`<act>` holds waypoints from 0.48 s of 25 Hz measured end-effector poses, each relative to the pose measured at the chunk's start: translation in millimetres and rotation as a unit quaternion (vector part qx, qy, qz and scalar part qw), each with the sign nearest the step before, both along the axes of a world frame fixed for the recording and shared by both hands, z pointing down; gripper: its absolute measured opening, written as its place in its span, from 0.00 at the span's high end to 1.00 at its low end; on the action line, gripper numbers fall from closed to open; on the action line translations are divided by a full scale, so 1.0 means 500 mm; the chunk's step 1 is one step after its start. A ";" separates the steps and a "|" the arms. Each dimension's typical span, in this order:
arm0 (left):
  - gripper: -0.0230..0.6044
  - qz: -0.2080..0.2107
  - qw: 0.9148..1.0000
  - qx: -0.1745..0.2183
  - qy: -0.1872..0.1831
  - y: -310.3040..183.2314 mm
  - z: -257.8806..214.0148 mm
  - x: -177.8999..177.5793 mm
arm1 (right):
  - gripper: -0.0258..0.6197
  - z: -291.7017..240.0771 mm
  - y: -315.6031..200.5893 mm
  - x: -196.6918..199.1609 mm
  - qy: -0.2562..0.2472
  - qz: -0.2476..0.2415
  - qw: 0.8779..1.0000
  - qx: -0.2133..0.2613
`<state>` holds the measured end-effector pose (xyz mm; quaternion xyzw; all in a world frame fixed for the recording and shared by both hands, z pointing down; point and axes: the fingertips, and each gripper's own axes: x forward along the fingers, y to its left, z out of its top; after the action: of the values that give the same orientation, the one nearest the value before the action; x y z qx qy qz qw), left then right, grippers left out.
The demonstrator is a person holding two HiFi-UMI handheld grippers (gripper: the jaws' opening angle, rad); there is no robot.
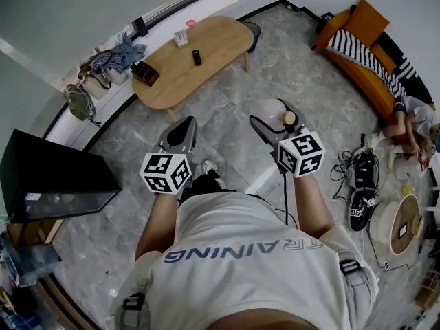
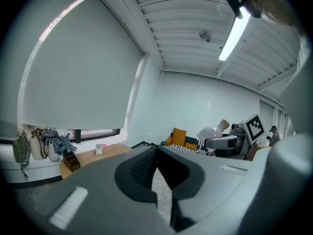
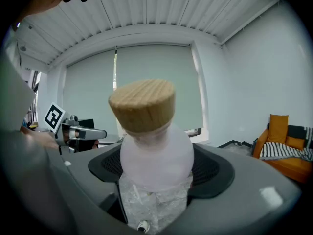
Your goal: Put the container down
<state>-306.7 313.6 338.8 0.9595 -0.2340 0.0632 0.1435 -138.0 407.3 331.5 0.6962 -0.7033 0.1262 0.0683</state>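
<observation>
Frosted white container (image 3: 155, 153) with a chunky wooden cork (image 3: 143, 106), no label or brand to read anywhere on it. Lower part crinkly and clearer than the milky belly. Held up in the air out front, clamped in the right gripper (image 3: 155, 180), jaws spread wide and pressed against both sides of the belly.

Only shows as a pale blob (image 1: 270, 110) above the grey floor (image 1: 227, 126) from the head view. Caught side-on from the left gripper view (image 2: 212, 132), cork end tilted upward.

Left gripper (image 2: 156, 150) closed tip to tip, nothing in it, hanging level beside the right one.

Only readable writing: "TRAINING" across the shirt (image 1: 240, 249), upside down from the head view. Also there only: wooden table (image 1: 199, 50) ahead and an orange sofa (image 1: 357, 47) off right.
</observation>
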 end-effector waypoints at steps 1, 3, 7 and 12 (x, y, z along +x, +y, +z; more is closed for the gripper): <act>0.96 0.004 1.000 -0.001 0.002 -0.016 -0.001 0.014 | 0.33 -0.001 -0.013 0.010 0.003 0.002 1.000 -0.001; 0.96 0.013 1.000 -0.002 0.004 -0.055 -0.001 0.044 | 0.33 -0.006 -0.049 0.033 0.004 0.009 1.000 0.000; 0.96 0.021 1.000 0.002 0.006 -0.145 -0.004 0.100 | 0.33 -0.020 -0.124 0.080 0.008 0.015 1.000 0.003; 0.96 0.021 1.000 0.013 0.009 -0.266 -0.010 0.152 | 0.33 -0.036 -0.231 0.138 0.011 0.024 1.000 0.014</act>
<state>-230.8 180.6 333.8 0.9665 -0.2133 0.0547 0.1316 -68.8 291.7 313.2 0.7153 -0.6872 0.1103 0.0628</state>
